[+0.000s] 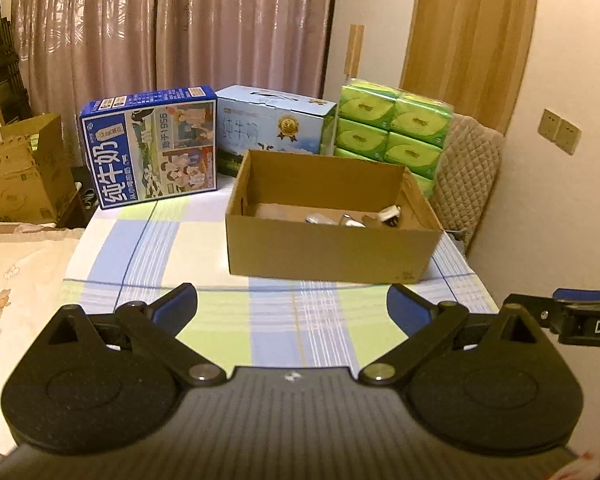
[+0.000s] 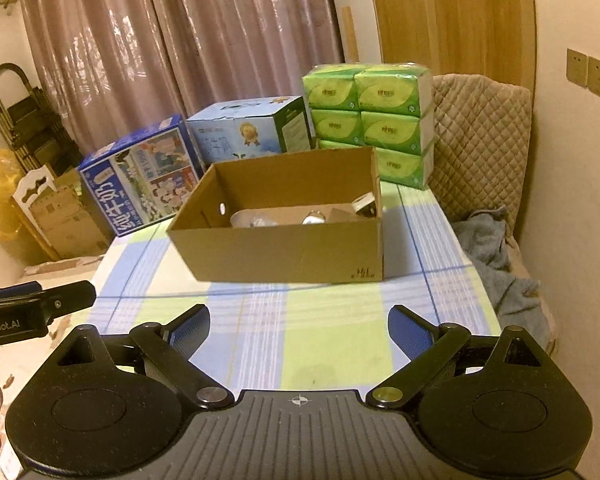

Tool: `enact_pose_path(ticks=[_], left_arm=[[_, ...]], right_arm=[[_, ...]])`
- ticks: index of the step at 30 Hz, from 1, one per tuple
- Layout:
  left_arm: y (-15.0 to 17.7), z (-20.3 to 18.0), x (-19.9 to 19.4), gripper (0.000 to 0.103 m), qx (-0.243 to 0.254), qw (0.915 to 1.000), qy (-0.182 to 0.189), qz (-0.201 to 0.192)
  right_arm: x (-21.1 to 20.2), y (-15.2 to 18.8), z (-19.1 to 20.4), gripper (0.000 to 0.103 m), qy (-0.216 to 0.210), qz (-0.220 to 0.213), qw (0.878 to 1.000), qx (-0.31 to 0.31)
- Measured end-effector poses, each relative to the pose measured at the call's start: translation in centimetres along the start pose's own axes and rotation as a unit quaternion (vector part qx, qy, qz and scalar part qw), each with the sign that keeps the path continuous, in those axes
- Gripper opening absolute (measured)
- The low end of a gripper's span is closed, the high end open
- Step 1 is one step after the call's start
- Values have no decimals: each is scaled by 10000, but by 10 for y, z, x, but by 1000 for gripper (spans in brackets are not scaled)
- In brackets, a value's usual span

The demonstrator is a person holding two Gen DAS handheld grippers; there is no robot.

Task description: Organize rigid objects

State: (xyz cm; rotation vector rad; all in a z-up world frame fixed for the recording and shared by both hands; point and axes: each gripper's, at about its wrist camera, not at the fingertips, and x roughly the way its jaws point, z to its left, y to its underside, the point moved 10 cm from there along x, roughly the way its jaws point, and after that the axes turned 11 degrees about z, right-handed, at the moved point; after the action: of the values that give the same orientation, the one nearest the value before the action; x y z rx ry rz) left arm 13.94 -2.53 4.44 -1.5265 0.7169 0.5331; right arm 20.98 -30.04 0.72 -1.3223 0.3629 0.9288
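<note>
while both tongs [image 1: 292, 304] [image 2: 299, 326] gape wide w/ nothing held, cardboard box [image 1: 328, 256] sits near table's [image 1: 148, 256] far edge.

Bench cloth [image 1: 148, 248]: we see blue, green and white checks.
Milk cartons [image 1: 152, 148]: two, by the curtain [image 1: 140, 28].
Tissue packs [image 2: 372, 116]: stacked, green.
Chair [image 2: 480, 140]: quilted cover.

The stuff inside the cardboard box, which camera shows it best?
The right wrist view: it looks deeper into the cardboard box, showing several pale and silvery items on its floor. The left wrist view shows only their tops over the near wall.
</note>
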Motion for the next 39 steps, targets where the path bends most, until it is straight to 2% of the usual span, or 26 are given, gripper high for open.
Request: enact_pose_path(ticks=[7,16,22,39], left_arm=[[35,-14,-25,100,216,9997,-64,52],[71,-20,-42,100,52,9996,142,219],[78,-18,-45,100,68,9997,36,231],[79,-17,-43,100,103,9997,-29,222]], right_arm=[[-27,33,1,93,-6,-55,10000,17],[-43,68,4,93,46,-23,10000,0],[-44,80,9,93,43,24,10000,-59],[-41,79,19,93,31,25,9999,-152]])
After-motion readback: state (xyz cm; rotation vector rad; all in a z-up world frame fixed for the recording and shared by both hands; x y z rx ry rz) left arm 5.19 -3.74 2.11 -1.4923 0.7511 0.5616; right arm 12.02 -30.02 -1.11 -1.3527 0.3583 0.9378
